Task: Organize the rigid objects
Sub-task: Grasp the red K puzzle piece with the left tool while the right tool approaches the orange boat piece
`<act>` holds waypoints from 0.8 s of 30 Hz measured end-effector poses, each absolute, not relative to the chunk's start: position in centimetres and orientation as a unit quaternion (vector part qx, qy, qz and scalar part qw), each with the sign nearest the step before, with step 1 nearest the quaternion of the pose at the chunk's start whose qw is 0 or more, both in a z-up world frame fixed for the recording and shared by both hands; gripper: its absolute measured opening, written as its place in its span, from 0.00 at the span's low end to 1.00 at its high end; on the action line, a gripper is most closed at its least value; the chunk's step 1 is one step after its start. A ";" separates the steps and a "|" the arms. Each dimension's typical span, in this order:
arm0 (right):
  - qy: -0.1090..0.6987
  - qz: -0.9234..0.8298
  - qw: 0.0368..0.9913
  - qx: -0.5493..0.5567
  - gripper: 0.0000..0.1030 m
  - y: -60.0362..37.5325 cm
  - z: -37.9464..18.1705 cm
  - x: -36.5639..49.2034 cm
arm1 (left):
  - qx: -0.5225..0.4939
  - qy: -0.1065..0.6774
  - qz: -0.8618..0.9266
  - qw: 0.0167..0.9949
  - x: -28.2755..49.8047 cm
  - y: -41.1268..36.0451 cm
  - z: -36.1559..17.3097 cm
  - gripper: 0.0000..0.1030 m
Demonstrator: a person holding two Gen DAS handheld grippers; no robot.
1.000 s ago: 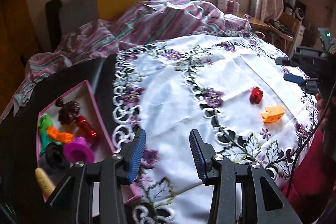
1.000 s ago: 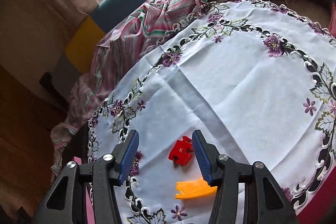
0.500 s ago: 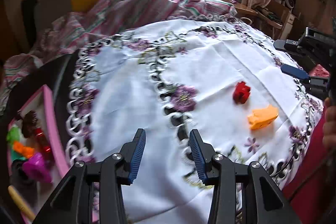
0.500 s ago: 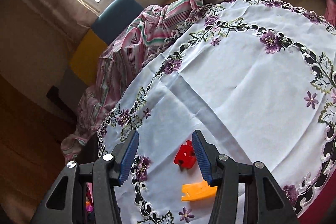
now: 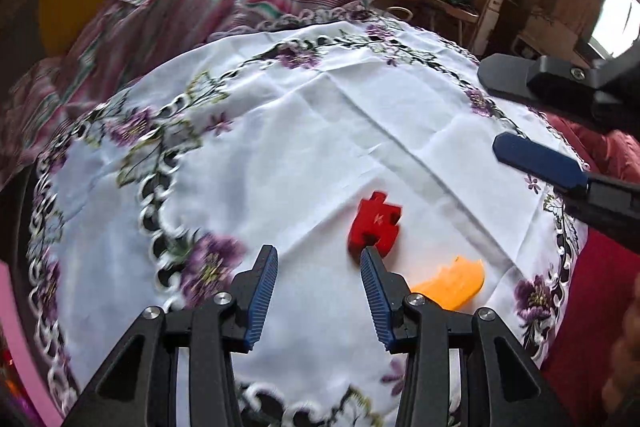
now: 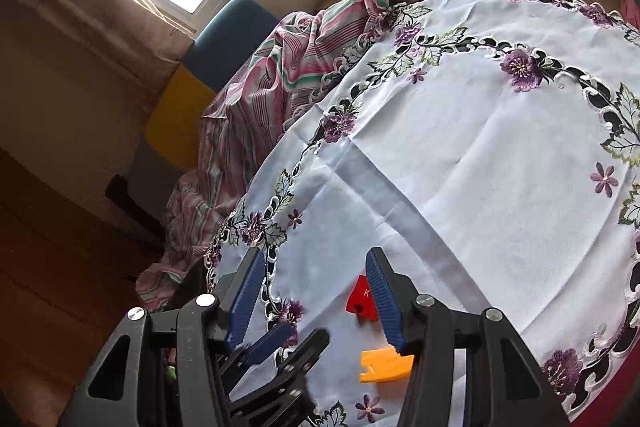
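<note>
A red puzzle-shaped block [image 5: 375, 223] lies on the white embroidered tablecloth [image 5: 280, 147], just ahead of my left gripper's right finger. An orange block [image 5: 450, 286] lies beside it to the right. My left gripper [image 5: 318, 259] is open and empty, low over the cloth. In the right wrist view the red block [image 6: 360, 301] and orange block [image 6: 384, 361] sit partly behind the right finger. My right gripper [image 6: 314, 263] is open and empty; it shows at the right edge of the left wrist view [image 5: 520, 115]. The left gripper's fingers [image 6: 272, 341] enter the right wrist view from the lower left.
A pink tray edge [image 5: 20, 339] is at the far left, off the cloth. A striped blanket [image 5: 180, 15] lies over the back of the table. A blue and yellow chair [image 6: 224, 43] stands behind. A red cloth [image 5: 592, 307] hangs at the table's right edge.
My left gripper has swung right, away from the pink tray, and closed in on the red block. My right gripper has drawn back a little and stays open.
</note>
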State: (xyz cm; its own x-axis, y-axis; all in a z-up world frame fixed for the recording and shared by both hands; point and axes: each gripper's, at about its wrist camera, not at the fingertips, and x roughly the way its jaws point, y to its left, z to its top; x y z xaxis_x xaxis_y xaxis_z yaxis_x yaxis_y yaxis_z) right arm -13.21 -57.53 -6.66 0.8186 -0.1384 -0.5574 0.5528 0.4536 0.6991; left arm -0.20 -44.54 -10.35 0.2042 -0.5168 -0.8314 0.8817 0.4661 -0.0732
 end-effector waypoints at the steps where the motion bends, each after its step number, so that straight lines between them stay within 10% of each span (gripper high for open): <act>1: 0.215 -0.208 0.824 0.481 0.52 -57.6 -6.7 -13.3 | 0.219 0.420 -0.474 0.742 -0.2 -45.3 -10.4 0.43; 17: 0.206 -0.215 0.816 0.495 0.54 -57.9 -7.0 -13.7 | 0.218 0.452 -0.529 0.684 0.0 -51.0 -13.3 0.52; 21: 0.207 -0.222 0.815 0.493 0.54 -57.9 -7.0 -13.8 | 0.231 0.442 -0.525 0.690 -0.4 -51.2 -13.9 0.15; 24: 0.208 -0.224 0.817 0.489 0.54 -57.9 -6.9 -13.7 | 0.229 0.438 -0.520 0.697 0.1 -50.5 -13.8 0.14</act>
